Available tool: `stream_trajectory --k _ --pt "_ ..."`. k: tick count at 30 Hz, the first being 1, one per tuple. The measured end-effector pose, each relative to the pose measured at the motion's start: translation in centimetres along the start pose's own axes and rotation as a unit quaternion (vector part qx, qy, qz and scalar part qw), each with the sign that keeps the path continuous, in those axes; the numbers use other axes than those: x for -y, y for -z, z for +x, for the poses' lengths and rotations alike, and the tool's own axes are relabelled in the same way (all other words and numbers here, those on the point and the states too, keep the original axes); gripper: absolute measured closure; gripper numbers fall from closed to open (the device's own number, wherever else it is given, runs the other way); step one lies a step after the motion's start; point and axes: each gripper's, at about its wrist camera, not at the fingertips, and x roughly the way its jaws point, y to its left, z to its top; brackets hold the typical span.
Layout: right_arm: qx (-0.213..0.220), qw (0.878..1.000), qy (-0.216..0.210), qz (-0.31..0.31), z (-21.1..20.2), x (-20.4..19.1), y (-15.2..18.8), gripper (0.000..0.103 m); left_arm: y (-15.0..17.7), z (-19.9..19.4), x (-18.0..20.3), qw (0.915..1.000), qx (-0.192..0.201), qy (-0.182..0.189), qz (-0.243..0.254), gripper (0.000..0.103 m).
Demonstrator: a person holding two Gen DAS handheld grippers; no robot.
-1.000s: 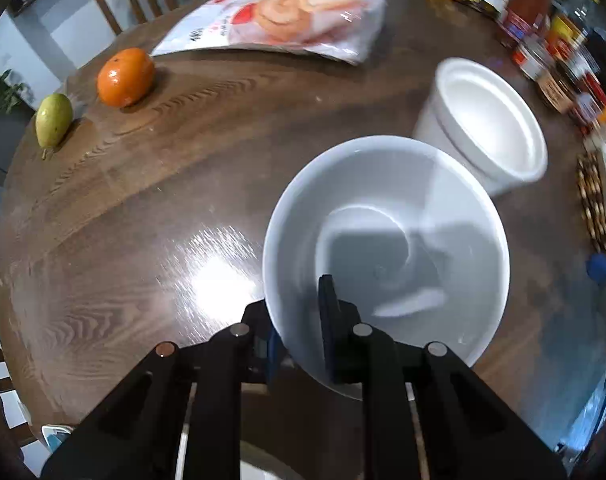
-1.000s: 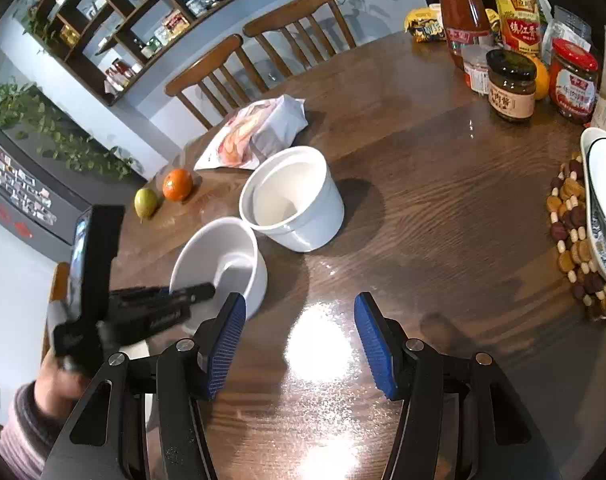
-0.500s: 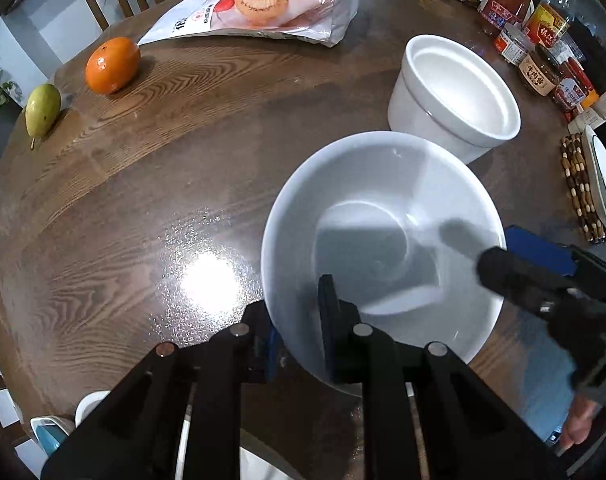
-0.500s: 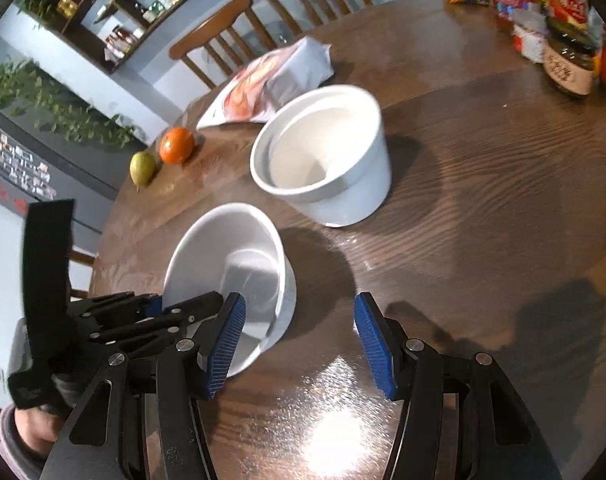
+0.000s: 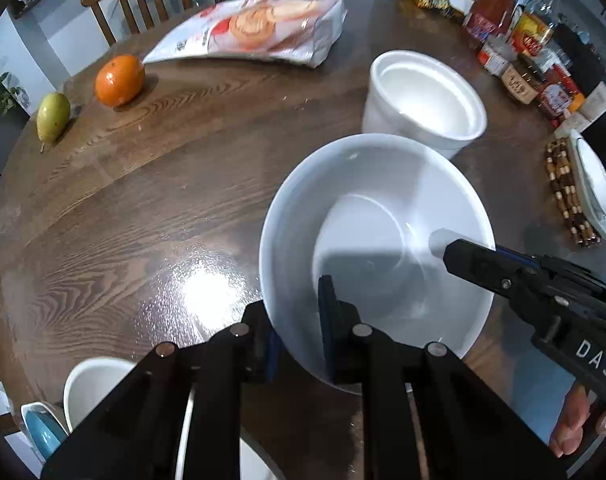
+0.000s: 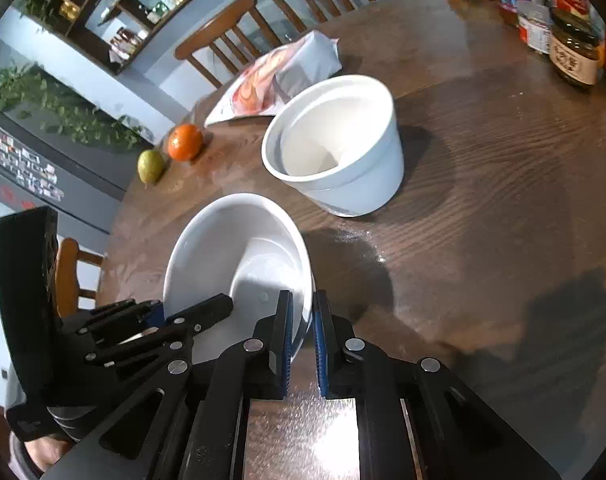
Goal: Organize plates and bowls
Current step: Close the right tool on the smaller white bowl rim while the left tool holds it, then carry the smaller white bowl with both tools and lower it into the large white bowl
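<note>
Your left gripper (image 5: pixel 299 332) has its fingers closed on the rim of the shallow white bowl (image 5: pixel 375 236). One finger is inside the bowl and one is outside, at about 6 o'clock on the rim in the left wrist view. Your right gripper (image 6: pixel 301 340) has just closed its fingers on the same bowl, and the rim sits between its blue pads. In the left wrist view it comes in from about 4 o'clock. So both of your grippers hold one bowl now.

The bowl is near the middle of the wooden counter (image 5: pixel 143 184). I cannot tell if it rests on the wood or is lifted a little. The deep white bowl (image 5: pixel 423 104) stands just beside it, at about 1 o'clock. It looks like two bowls, one sitting inside the other.

The shallow bowl looks hard and shiny, so I think it is slippery and can break if it drops. It is likely a bit heavy for a thin rim grip. Hold it by the rim, with one finger in and one out, like you do now. Keep it flat so it does not slide out. Go slow near the deep bowl, because hard bowls can chip when they bump.

An orange (image 5: pixel 119 79), a pear (image 5: pixel 53 117) and a snack bag (image 5: pixel 255 32) lie far off at about 11 o'clock.
</note>
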Motion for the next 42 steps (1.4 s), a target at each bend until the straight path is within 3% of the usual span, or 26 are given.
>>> stream_trajectory --k 12,18,31,42 --pt "0.074 0.996 0.002 -0.047 -7.0 -3.1 2.1 0.092 3.0 -8.8 3.3 0.9886 0.136 -0.058 0.027 0.087" --pt "0.096 0.993 -0.008 -0.069 -9.2 -5.0 3.0 0.092 4.4 -11.7 3.1 0.9821 0.175 -0.068 0.015 0.087" --pt "0.099 0.985 -0.03 -0.136 -9.4 -10.8 5.1 0.092 8.1 -14.7 -0.5 0.9734 0.202 -0.092 -0.054 0.087" --pt "0.059 0.981 -0.039 -0.181 -6.4 -15.1 6.5 0.092 10.5 -14.9 -4.7 0.9693 0.19 -0.112 -0.108 0.087"
